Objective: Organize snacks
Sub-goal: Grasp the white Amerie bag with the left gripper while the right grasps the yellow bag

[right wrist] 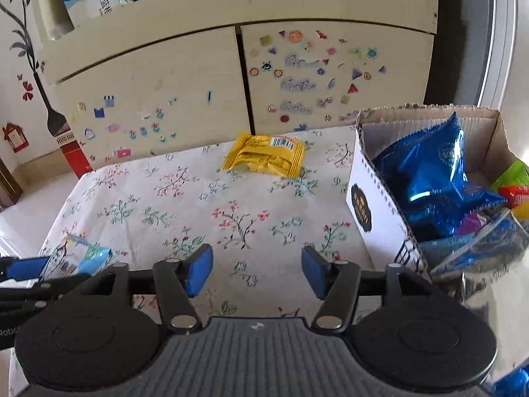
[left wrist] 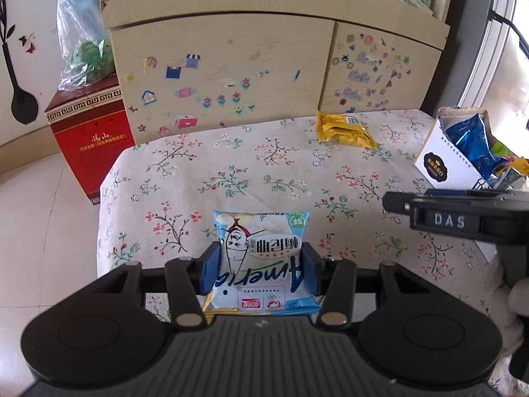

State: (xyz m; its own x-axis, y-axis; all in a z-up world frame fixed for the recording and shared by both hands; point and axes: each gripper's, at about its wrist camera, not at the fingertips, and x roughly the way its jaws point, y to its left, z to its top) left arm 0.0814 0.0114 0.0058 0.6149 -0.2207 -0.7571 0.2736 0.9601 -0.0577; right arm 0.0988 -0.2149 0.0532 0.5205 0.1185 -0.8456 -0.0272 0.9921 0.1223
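My left gripper (left wrist: 260, 269) is shut on a light blue and white snack packet (left wrist: 261, 248), held over the near part of the floral tablecloth (left wrist: 198, 172). The same packet (right wrist: 77, 258) shows at the far left of the right wrist view. My right gripper (right wrist: 257, 269) is open and empty above the cloth; its body (left wrist: 463, 218) shows at the right of the left wrist view. A yellow snack packet (left wrist: 344, 130) (right wrist: 264, 155) lies flat at the far edge of the table. A white cardboard box (left wrist: 443, 162) (right wrist: 373, 205) at the right holds blue foil packets (right wrist: 433, 172).
A cream cabinet (left wrist: 224, 66) covered in stickers stands right behind the table. A red box (left wrist: 89, 135) with a clear plastic bag (left wrist: 82, 46) on top sits on the floor at the left. More colourful packets (right wrist: 515, 185) lie to the right of the white box.
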